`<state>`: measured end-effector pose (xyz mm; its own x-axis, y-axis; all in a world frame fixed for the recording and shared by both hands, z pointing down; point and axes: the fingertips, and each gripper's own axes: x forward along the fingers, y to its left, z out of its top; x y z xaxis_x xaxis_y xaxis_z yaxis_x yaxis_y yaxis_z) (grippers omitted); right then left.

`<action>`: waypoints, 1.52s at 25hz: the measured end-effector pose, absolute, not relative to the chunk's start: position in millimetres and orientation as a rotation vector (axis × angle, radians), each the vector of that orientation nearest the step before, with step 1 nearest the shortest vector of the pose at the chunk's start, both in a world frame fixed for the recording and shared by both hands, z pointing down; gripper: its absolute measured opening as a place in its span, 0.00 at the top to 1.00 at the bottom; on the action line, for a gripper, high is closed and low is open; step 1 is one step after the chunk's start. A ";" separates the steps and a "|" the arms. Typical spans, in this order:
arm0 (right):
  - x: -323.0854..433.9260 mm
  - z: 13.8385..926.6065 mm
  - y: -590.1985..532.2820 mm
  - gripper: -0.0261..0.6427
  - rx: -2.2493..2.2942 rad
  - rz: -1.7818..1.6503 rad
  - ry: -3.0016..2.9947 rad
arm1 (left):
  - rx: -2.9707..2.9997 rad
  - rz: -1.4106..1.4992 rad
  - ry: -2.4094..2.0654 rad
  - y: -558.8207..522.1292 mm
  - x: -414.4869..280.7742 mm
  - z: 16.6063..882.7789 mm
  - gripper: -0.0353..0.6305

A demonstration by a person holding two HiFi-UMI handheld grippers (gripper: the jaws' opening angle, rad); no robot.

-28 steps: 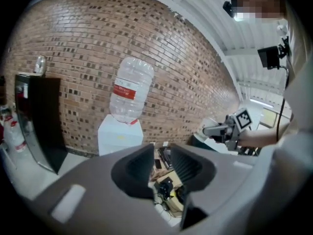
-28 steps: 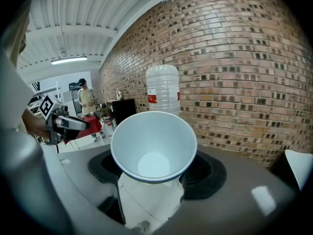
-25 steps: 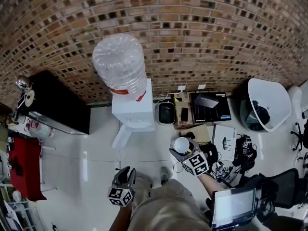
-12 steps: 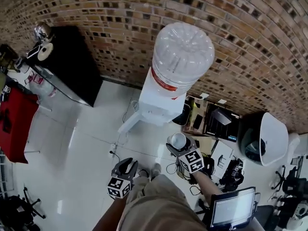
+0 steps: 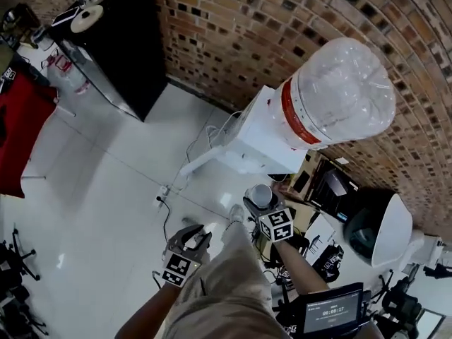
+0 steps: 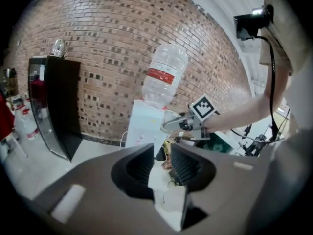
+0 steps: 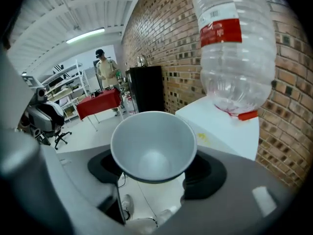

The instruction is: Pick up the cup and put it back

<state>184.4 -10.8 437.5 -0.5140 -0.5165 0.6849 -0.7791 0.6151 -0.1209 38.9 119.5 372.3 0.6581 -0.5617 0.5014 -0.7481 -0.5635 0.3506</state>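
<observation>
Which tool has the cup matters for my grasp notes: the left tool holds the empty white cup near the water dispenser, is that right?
No. The right tool, not the left tool, holds it. The right gripper view shows the empty white cup clamped between that tool's jaws near the water dispenser; the left gripper view shows nothing between its own jaws.

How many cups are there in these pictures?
1: a white cup held between the right gripper's jaws, beside the water dispenser. Others may be hidden in the floor clutter.
</observation>
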 end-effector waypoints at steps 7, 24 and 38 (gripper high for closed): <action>158.7 547.1 -31.5 0.46 0.818 0.567 -2.177 | 2.141 0.443 -1.205 101.2 24.9 437.4 0.80; 161.4 814.9 -52.6 0.46 0.678 0.561 -2.128 | 2.003 0.547 -1.295 70.2 84.9 668.7 0.80; 174.8 974.8 -85.6 0.46 0.812 0.605 -2.064 | 1.911 0.565 -1.199 87.6 80.4 795.2 0.80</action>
